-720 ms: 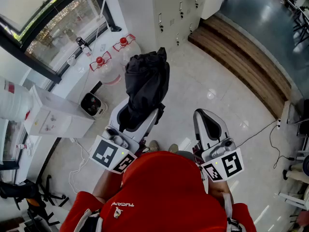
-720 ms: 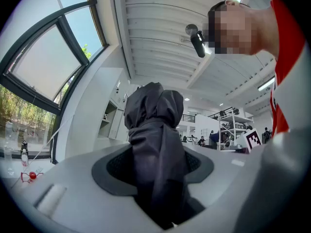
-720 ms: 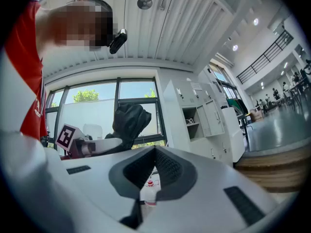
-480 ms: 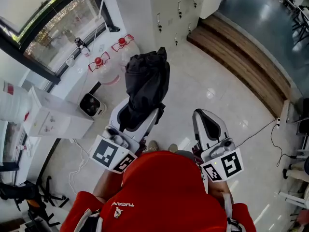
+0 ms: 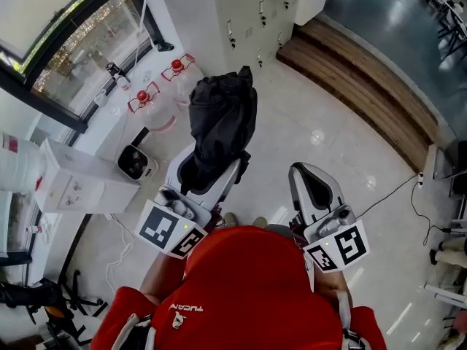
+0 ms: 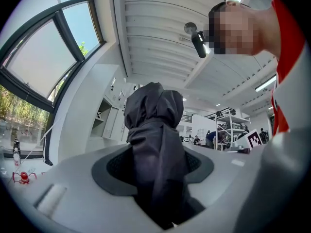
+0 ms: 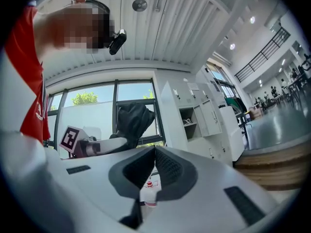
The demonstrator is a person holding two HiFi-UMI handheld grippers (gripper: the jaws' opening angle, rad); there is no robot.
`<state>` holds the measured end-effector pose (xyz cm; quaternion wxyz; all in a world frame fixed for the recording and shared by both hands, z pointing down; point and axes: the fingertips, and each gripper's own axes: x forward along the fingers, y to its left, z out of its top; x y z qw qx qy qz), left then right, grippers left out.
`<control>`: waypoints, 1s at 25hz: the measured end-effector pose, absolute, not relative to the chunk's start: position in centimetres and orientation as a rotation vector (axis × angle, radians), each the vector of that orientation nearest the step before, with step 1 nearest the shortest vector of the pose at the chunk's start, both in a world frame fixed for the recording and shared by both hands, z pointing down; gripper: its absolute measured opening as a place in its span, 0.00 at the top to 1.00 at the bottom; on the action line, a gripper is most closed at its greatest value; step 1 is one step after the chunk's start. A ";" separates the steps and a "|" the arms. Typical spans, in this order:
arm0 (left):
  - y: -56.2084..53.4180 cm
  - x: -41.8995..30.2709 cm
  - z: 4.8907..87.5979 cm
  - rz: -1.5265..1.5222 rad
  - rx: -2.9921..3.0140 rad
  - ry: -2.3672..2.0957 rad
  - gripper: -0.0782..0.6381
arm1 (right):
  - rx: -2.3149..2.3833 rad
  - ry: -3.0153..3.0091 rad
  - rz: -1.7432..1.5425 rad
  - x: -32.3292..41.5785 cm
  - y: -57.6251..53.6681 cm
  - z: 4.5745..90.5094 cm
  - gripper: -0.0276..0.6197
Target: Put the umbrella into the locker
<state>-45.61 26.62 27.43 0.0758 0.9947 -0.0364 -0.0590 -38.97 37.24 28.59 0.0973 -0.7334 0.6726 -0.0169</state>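
Note:
A folded black umbrella (image 5: 222,122) stands up out of my left gripper (image 5: 211,168), which is shut on its lower part. In the left gripper view the umbrella (image 6: 155,144) fills the gap between the jaws of the left gripper (image 6: 155,176), and its bunched top rises above them. My right gripper (image 5: 312,175) is held level beside it, shut with nothing in it. In the right gripper view the right gripper (image 7: 154,150) has its tips together, and the umbrella (image 7: 132,120) shows at the left. White lockers (image 5: 248,20) line the far wall. One locker compartment (image 7: 187,123) stands open.
Two water jugs with red caps (image 5: 149,97) stand by the window. A white box (image 5: 73,184) and a small white appliance (image 5: 135,162) lie at the left. A wooden step (image 5: 365,86) runs along the right, and a cable (image 5: 401,195) trails over the floor.
The jugs, lockers and step have slid slightly up and left in the head view. Both grippers and the umbrella keep their pose.

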 end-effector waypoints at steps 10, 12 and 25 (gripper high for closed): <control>28.3 -41.1 26.7 -0.173 3.028 -0.099 0.56 | -2.201 1.931 -0.027 -34.4 40.3 28.6 0.95; 28.8 -40.2 26.5 -0.173 3.038 -0.094 0.56 | -2.205 1.923 -0.014 -33.4 40.8 28.5 0.95; 28.5 -35.2 26.8 -0.142 3.065 -0.099 0.56 | -2.206 1.930 -0.006 -28.3 40.4 28.9 0.95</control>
